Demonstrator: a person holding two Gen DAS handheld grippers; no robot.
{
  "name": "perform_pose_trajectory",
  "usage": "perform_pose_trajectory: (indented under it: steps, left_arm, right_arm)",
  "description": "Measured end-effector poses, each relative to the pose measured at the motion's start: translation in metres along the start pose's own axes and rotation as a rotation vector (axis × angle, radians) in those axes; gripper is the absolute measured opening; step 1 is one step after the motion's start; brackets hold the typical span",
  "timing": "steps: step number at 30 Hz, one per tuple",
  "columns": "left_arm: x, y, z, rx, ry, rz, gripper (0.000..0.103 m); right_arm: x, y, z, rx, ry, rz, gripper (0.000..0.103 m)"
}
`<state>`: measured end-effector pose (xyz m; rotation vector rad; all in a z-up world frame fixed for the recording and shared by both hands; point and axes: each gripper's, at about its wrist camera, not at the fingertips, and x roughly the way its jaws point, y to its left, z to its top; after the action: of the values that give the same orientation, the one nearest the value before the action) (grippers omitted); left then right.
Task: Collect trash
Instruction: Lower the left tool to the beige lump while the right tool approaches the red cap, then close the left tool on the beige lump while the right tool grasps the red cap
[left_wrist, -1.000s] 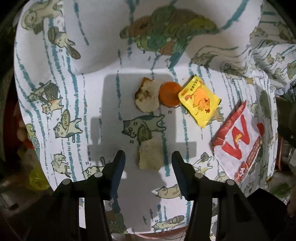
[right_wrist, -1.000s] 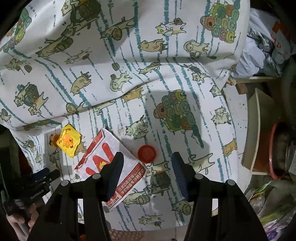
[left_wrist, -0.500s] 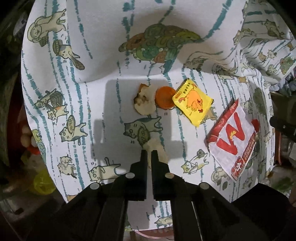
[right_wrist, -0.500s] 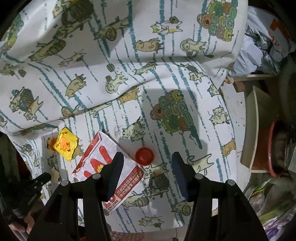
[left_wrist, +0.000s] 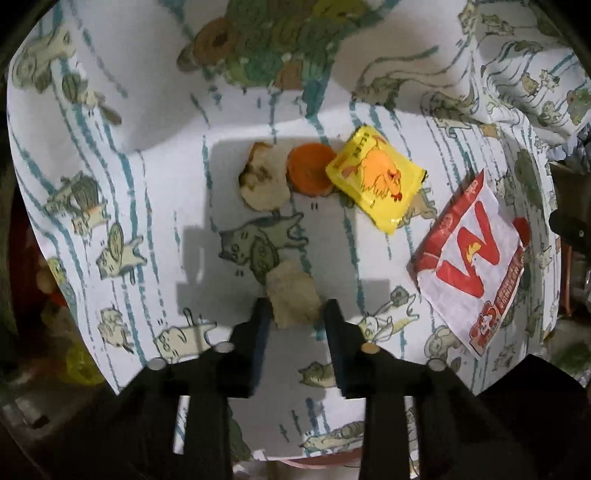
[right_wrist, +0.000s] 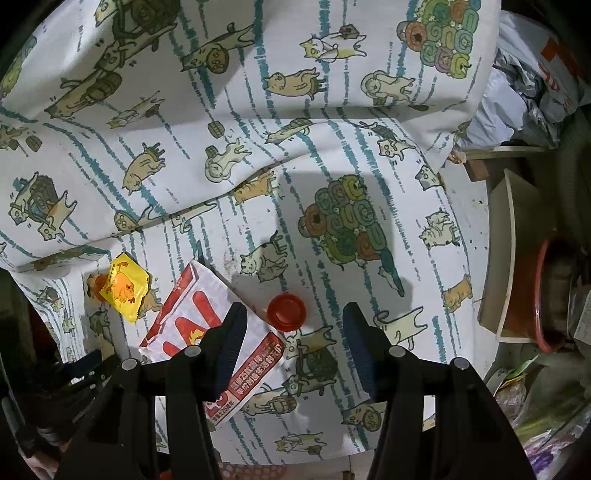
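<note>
Left wrist view looks straight down on a cartoon-cat cloth spread over the surface, and as far as these pictures show, all the litter lies on it uncollected. Nearest the left tool is a pale, rough-edged scrap; the jaws have just been opening and now stand slightly apart on either side of its lower end, the scrap between them but not visibly pinched, so I judge it released rather than grasped. Further up the cloth sit a second pale scrap, an orange cap touching it, and a yellow sachet overlapping the cap. A red-and-white paper wrapper lies off to the right. From the right wrist view, the right tool hangs unclenched and empty above a red cap beside that wrapper. No bin can be made out for certain, so the task looks barely begun, with six pieces left to gather.
</note>
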<state>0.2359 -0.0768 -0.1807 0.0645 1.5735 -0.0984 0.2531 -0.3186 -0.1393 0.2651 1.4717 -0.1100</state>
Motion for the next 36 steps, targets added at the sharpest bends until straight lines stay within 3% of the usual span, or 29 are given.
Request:
perform_pose_trajectory:
  steps: [5,8,16,23,25,28,34,36]
  left_arm:
    - [-0.006,-0.002,0.009,0.007,-0.017,-0.015,0.026]
    - [-0.021,0.016,0.007,0.006,-0.044,-0.018,0.026]
    - [-0.055,0.011,-0.004,0.033,-0.166,0.048,0.026]
    - [-0.064,0.011,0.005,0.024,-0.181,0.047,0.026]
    - [-0.066,0.020,0.004,0.023,-0.195,0.063,0.026]
    - [-0.061,0.019,0.005,0.010,-0.199,0.052,0.027]
    - [-0.064,0.028,0.002,0.009,-0.209,0.059,0.027]
    - [-0.066,0.030,0.002,0.010,-0.210,0.062,0.027]
  right_arm:
    - [0.003,0.001,-0.001,-0.016,0.005,-0.004,0.056]
    - [0.009,-0.004,0.000,0.010,0.027,-0.001,0.056]
    - [0.025,0.004,0.003,-0.003,0.048,-0.017,0.056]
    - [0.035,0.022,0.005,-0.033,0.041,-0.120,0.051]
    - [0.040,0.021,0.006,-0.017,0.057,-0.123,0.045]
    - [0.045,0.022,0.007,-0.007,0.074,-0.099,0.045]
    - [0.057,0.020,0.007,-0.024,0.076,-0.133,0.045]
    - [0.058,0.021,0.005,-0.032,0.078,-0.146,0.040]
